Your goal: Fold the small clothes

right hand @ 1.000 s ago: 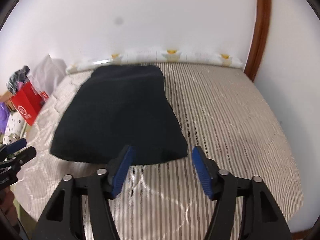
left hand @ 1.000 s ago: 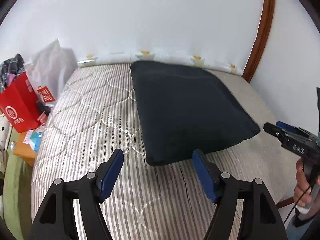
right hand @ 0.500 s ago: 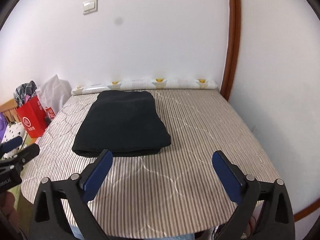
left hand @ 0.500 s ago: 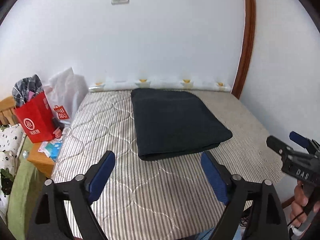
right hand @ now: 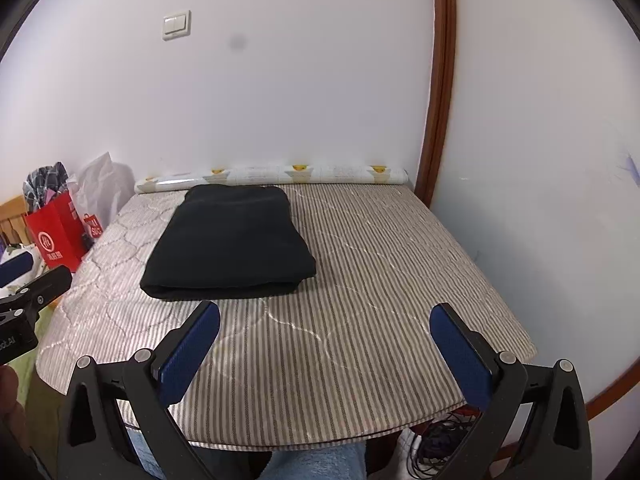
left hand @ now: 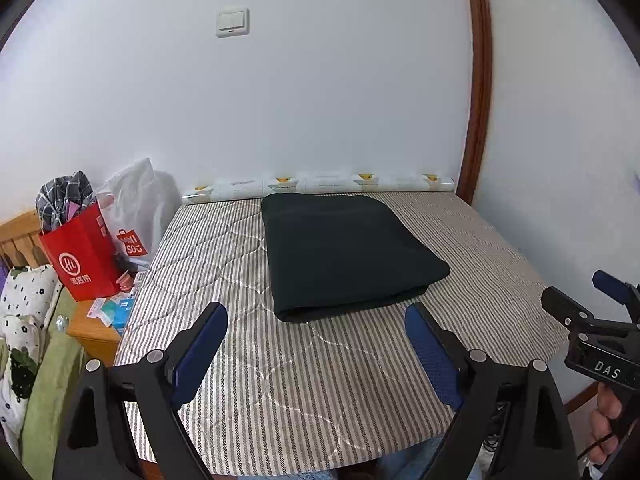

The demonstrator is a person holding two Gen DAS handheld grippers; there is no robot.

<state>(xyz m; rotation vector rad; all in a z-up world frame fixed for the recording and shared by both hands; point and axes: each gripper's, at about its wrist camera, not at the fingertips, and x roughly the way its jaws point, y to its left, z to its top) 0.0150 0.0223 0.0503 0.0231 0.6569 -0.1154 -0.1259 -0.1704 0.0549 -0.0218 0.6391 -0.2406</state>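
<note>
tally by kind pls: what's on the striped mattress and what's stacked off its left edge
Folded dark garment on the mattress: 1
Printed roll along the wall: 1
Red paper bag: 1
White plastic bag: 1
Total: 4
The small packets on the wooden stand below the bags are too small to count.

wall: white, light switch | trim: brown wood | mattress: striped, quilted

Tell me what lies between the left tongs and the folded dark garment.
Nothing: only bare striped quilted mattress separates the open left tongs from the folded dark garment. The left wrist view shows it.
</note>
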